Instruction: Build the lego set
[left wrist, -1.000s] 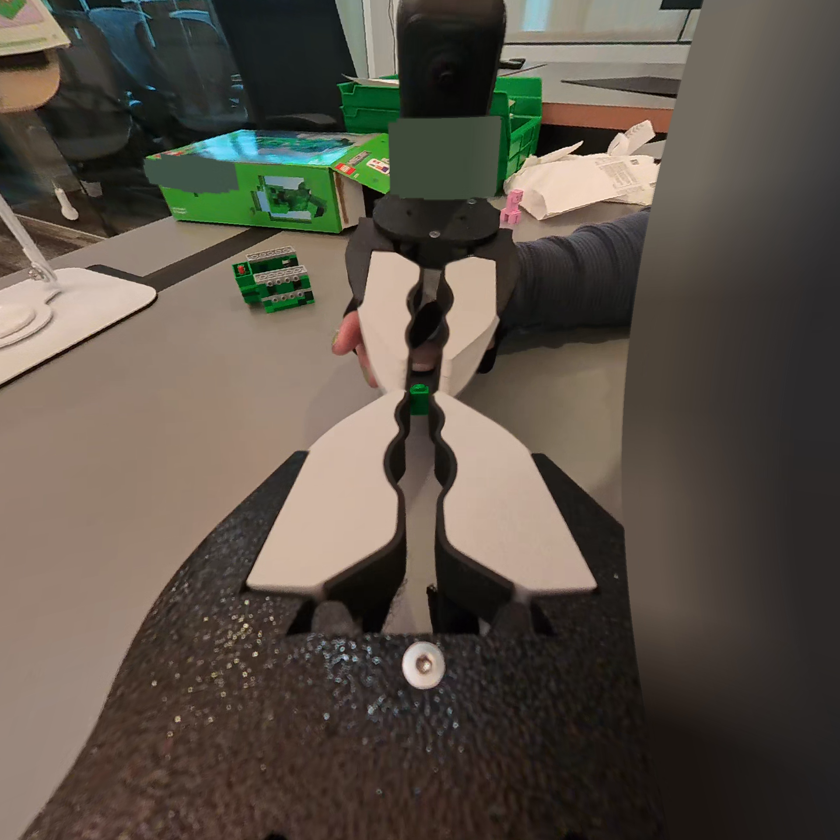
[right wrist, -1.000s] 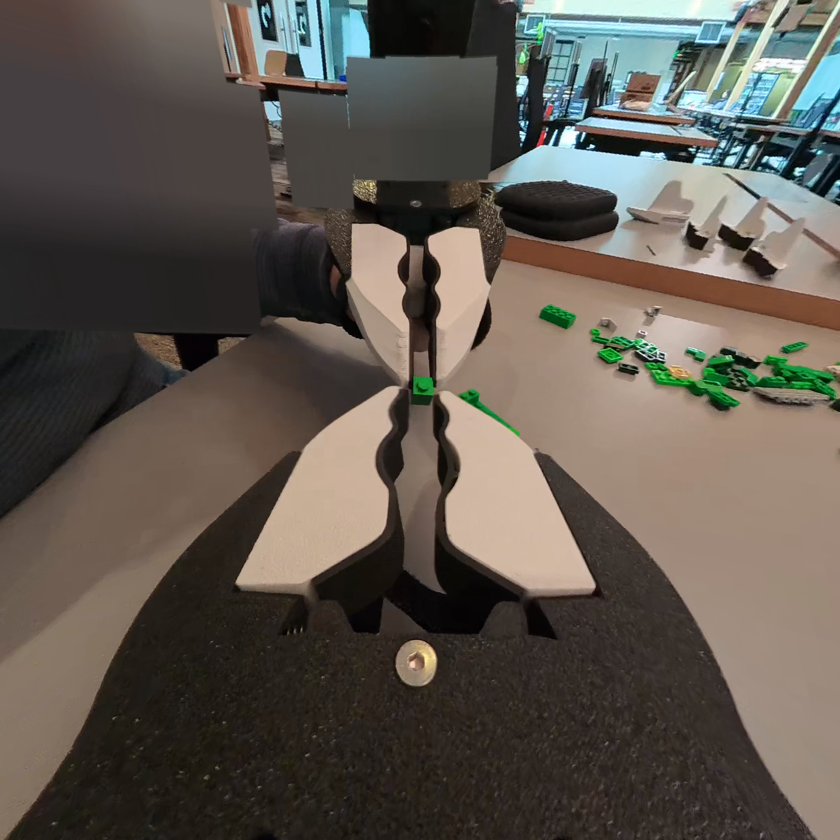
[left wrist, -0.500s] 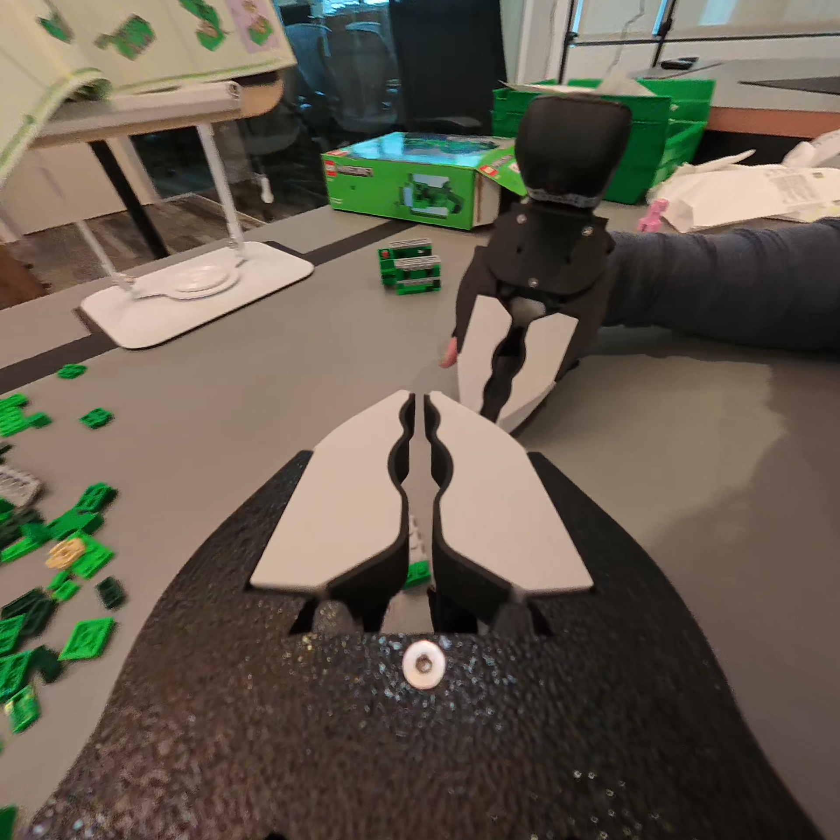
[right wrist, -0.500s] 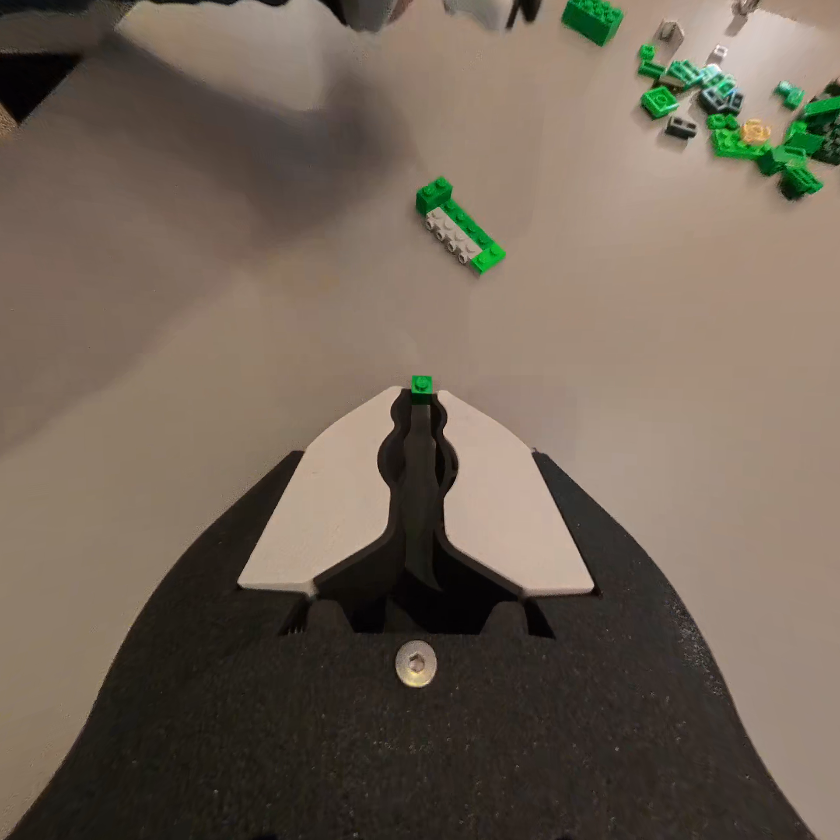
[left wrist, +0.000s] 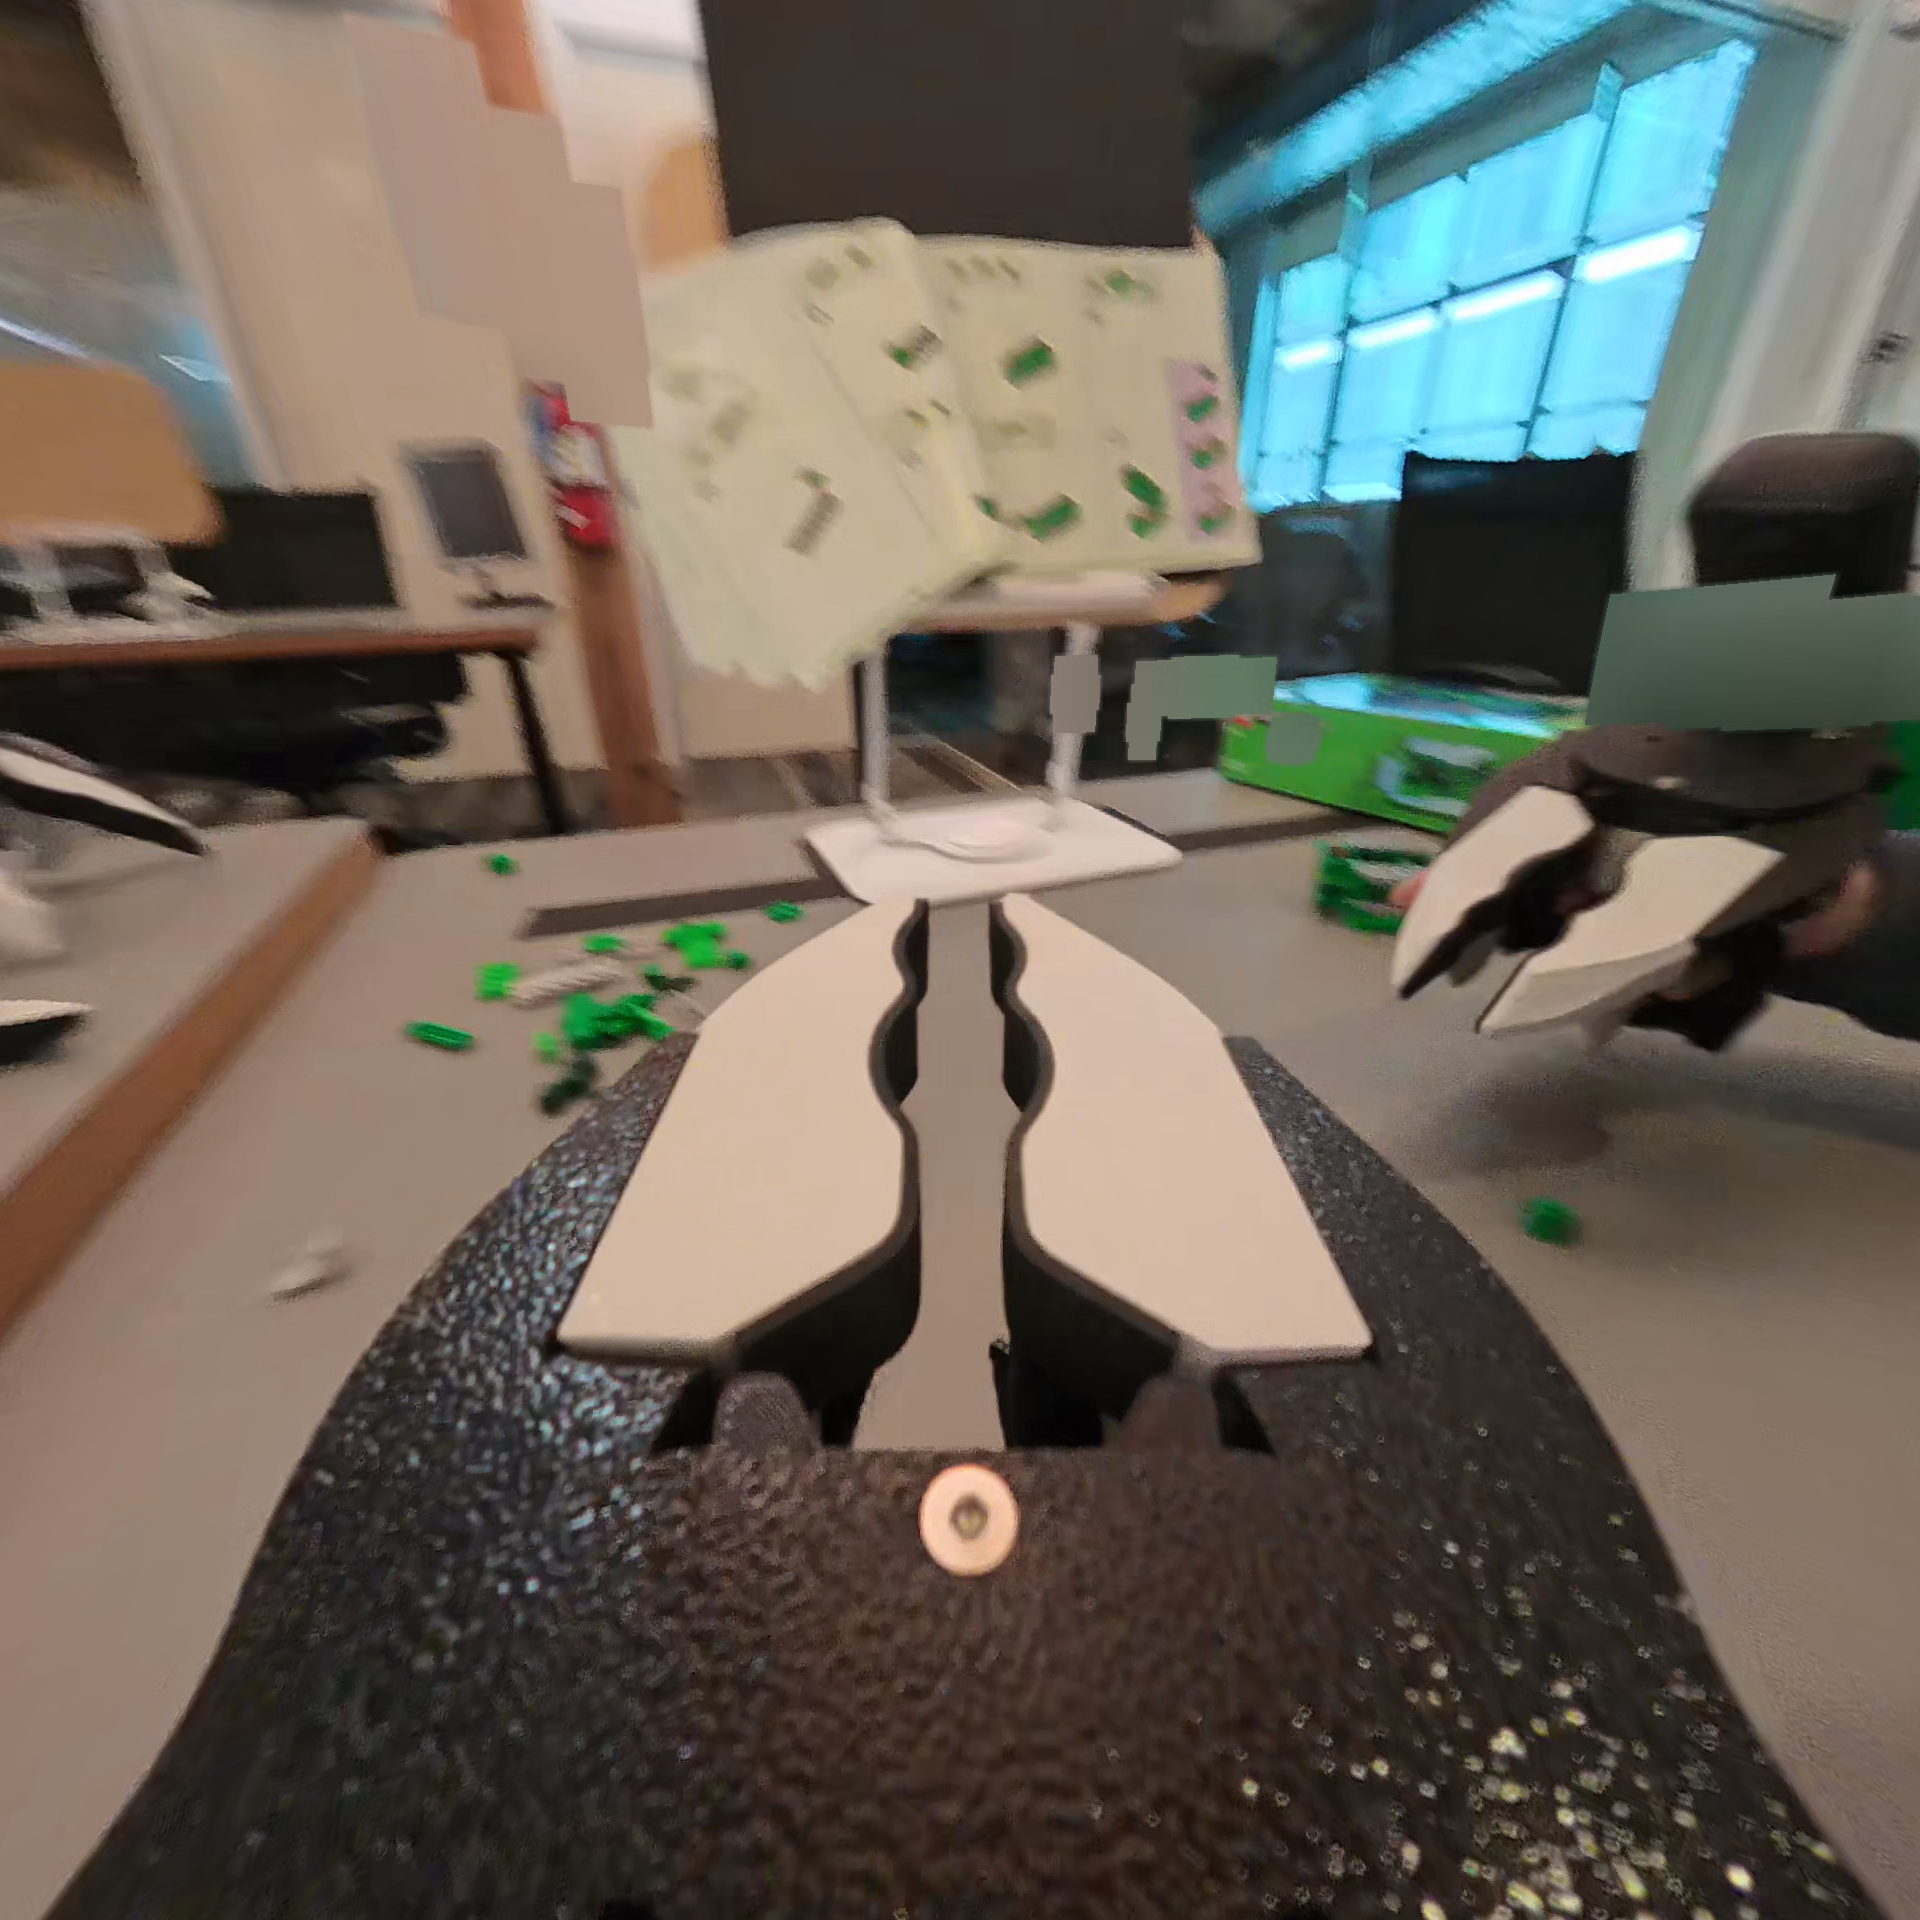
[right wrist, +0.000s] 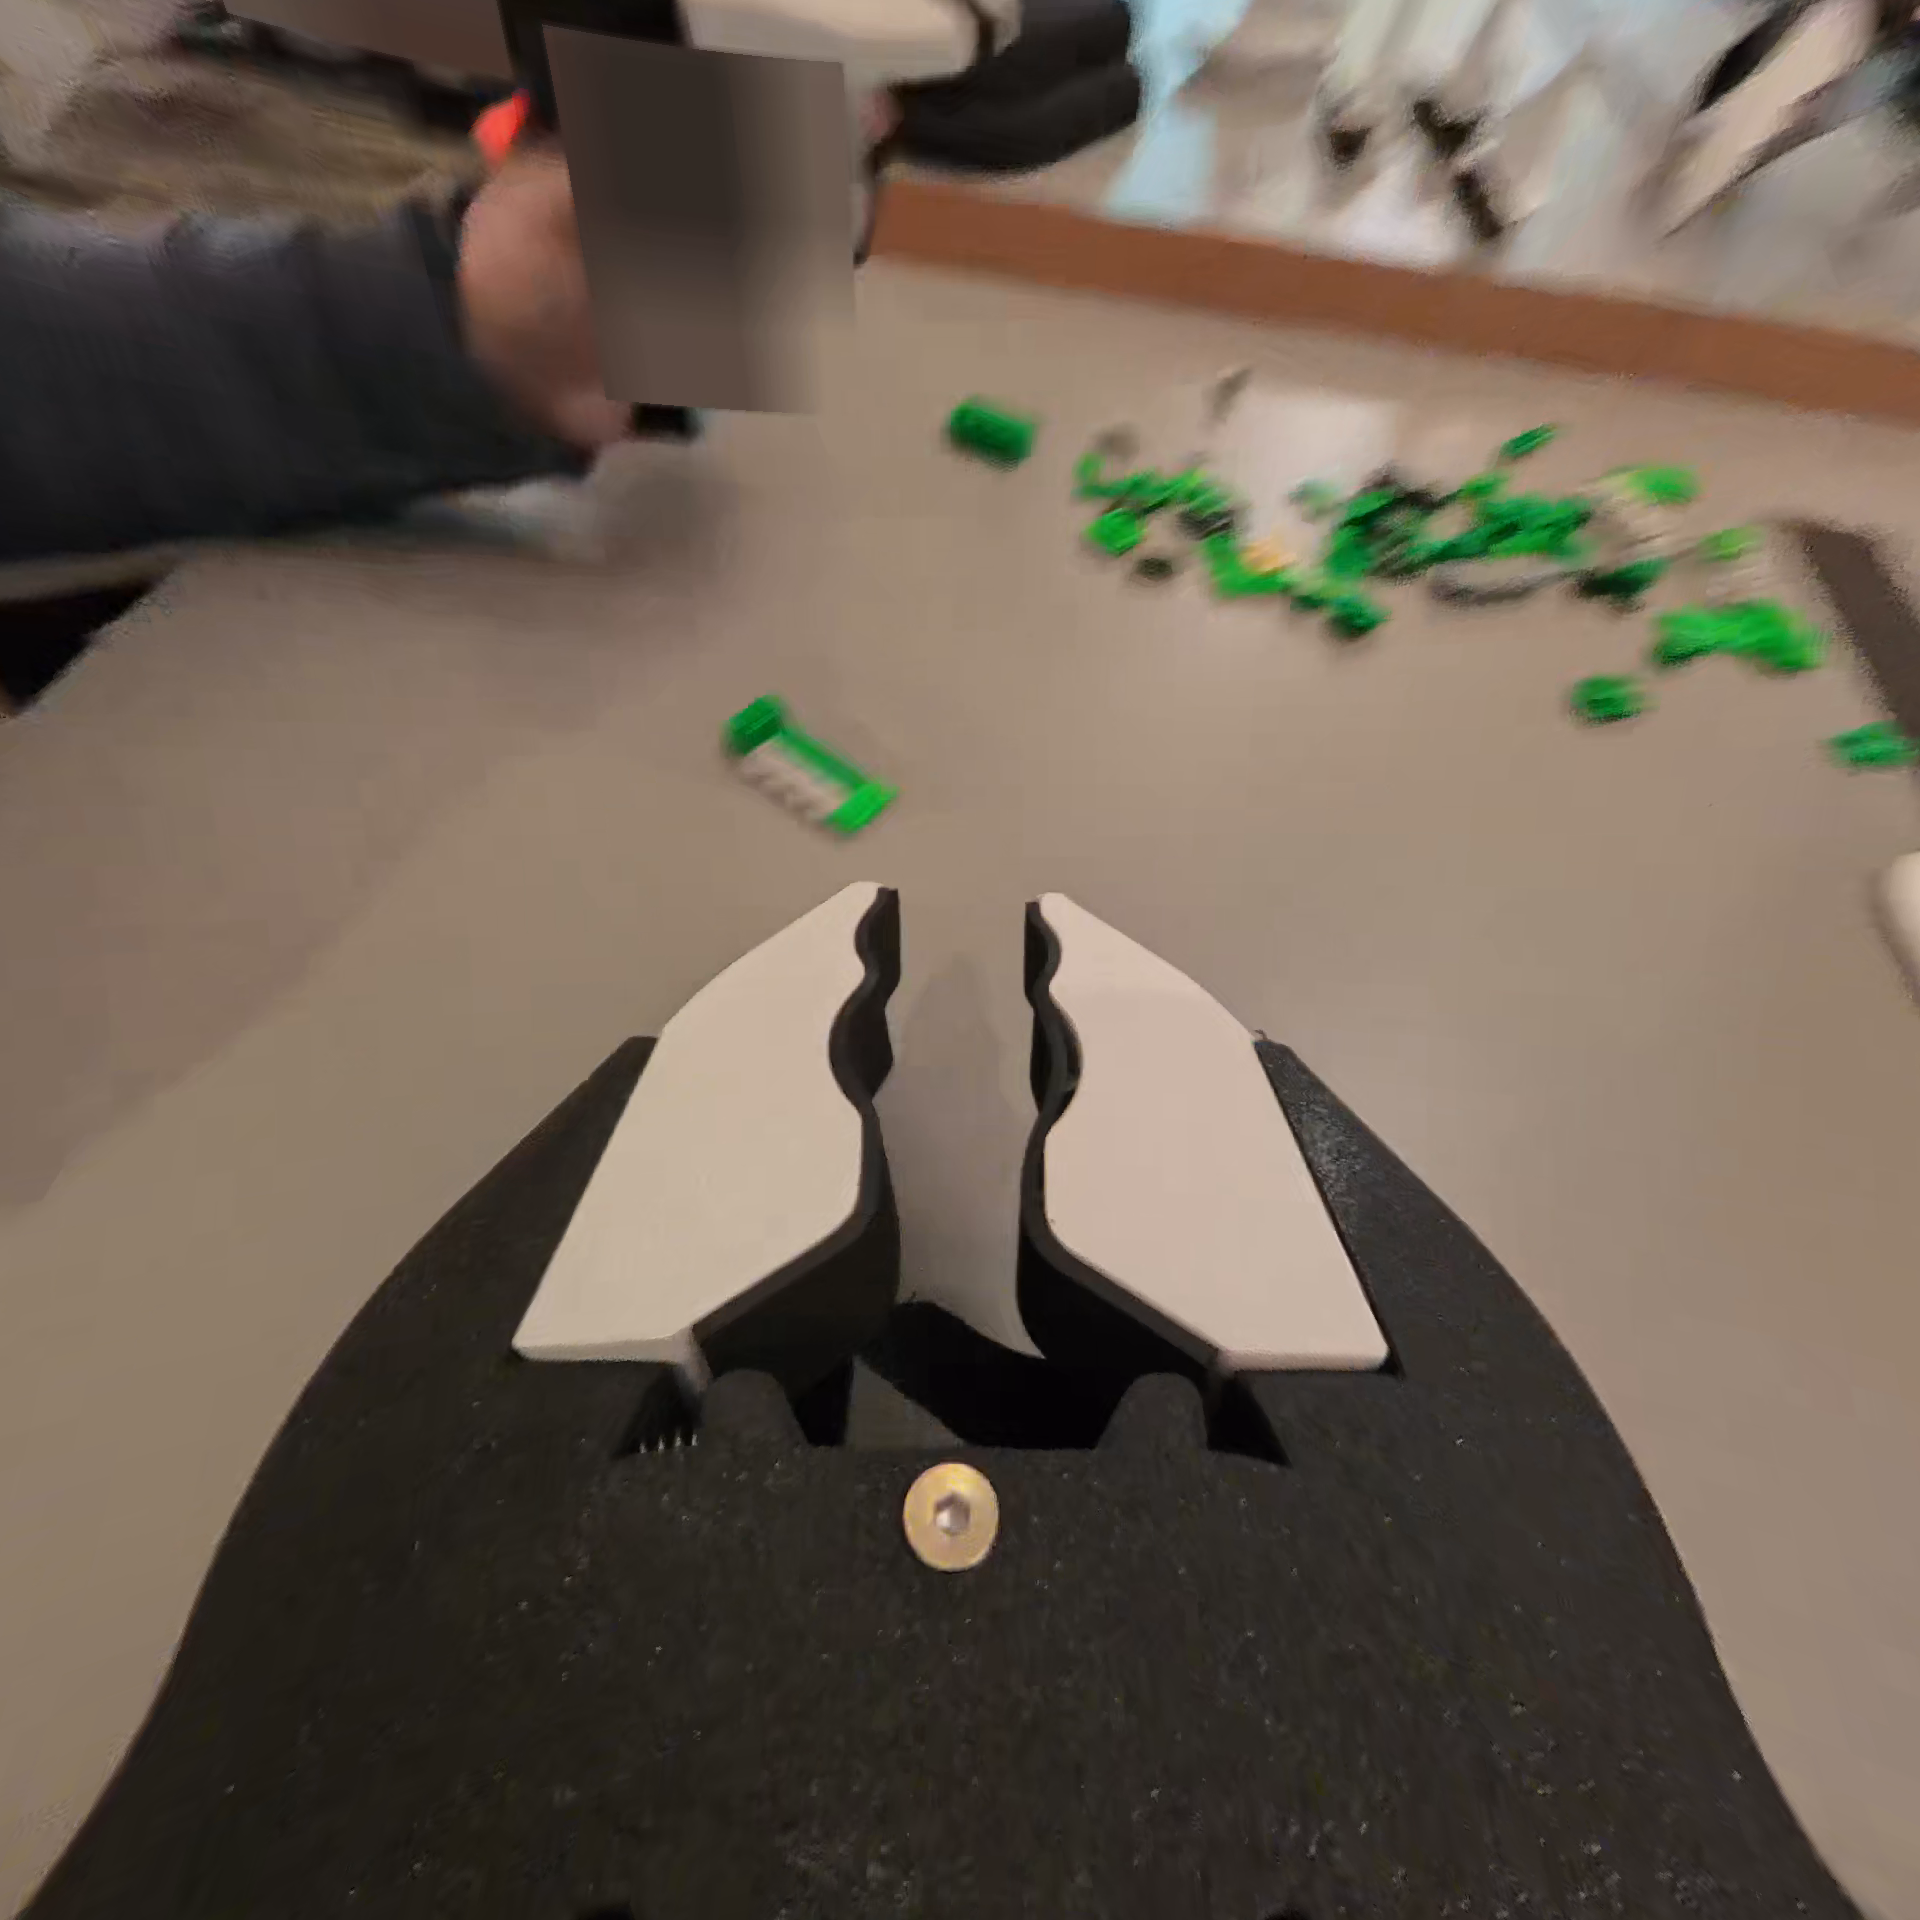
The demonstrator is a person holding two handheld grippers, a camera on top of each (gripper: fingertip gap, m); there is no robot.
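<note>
- The left tool (left wrist: 956, 914) hangs over the grey bench (left wrist: 312, 1164) with its two white fingers (left wrist: 769, 1132) a little apart and only bare bench surface showing in the gap.
- The right tool (right wrist: 961, 904) has its fingers spread, with no brick between them; in the left wrist view the same right tool (left wrist: 1455, 987) sits low over the bench toward its right side, tips apart.
- A small green brick (left wrist: 1550, 1218) lies alone on the bench, below and just in front of the right tool's tips.
- A partly built strip of green and grey bricks (right wrist: 808, 767) lies flat on the bench ahead of the right tool, clear of both tools.
- The loose pile of green pieces (right wrist: 1455, 540) is scattered toward the far right of the bench in the right wrist view; in the left wrist view the pile of green pieces (left wrist: 603, 997) lies left of the left tool's tips.
- A small green assembly (left wrist: 1351, 888) stands near the far edge, partly hidden behind the right tool; blur makes its shape hard to judge.
- A white stand (left wrist: 992, 847) rests on the bench straight ahead of the left tool, holding up pale green instruction pages (left wrist: 935, 436).
- A green box (left wrist: 1392, 743) lies beyond the stand, toward the far right.
- A dark sleeve (right wrist: 208, 374) reaches in from the left of the right wrist view.
</note>
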